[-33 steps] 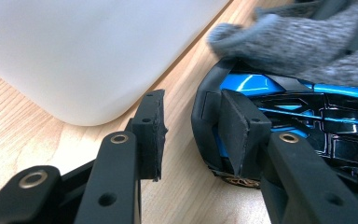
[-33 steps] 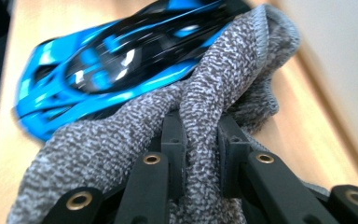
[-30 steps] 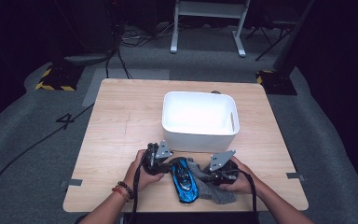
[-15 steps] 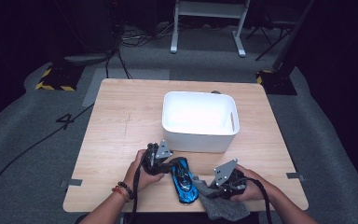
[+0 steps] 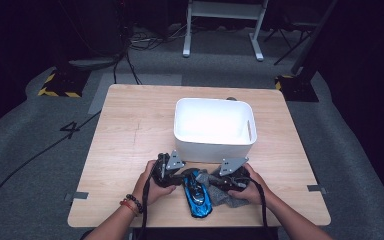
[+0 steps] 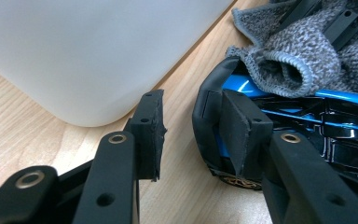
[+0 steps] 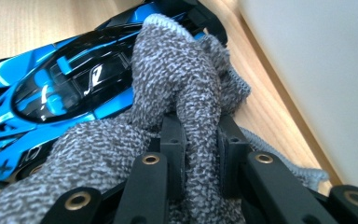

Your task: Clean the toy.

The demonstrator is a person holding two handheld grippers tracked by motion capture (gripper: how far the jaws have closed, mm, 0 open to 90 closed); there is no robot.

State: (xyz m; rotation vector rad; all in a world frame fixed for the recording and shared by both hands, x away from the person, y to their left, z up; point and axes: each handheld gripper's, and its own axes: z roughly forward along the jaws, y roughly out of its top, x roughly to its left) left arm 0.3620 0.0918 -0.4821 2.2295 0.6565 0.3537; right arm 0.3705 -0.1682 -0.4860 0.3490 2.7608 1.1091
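Note:
A blue and black toy car (image 5: 197,197) lies on the wooden table (image 5: 130,130) near its front edge, just in front of a white bin (image 5: 214,125). My left gripper (image 6: 193,107) sits at the car's end (image 6: 307,121). Its jaws stand apart; the right pad (image 6: 242,126) rests against the car's black corner, and bare wood shows in the gap. My right gripper (image 7: 198,126) is shut on a fold of grey knitted cloth (image 7: 177,70) draped over the car's side (image 7: 65,93). From above, the right gripper (image 5: 215,182) and cloth (image 5: 225,197) are at the car's right.
The bin wall (image 6: 98,46) stands close behind both grippers, and it rises at the right in the right gripper view (image 7: 317,70). Bare wood stretches to the left of the bin. The front table edge is just below the hands. Cables and a stand lie on the floor beyond.
The right gripper pulled the cloth back toward the table's front edge, then brought it forward against the car again. The left hand and the car stayed put.

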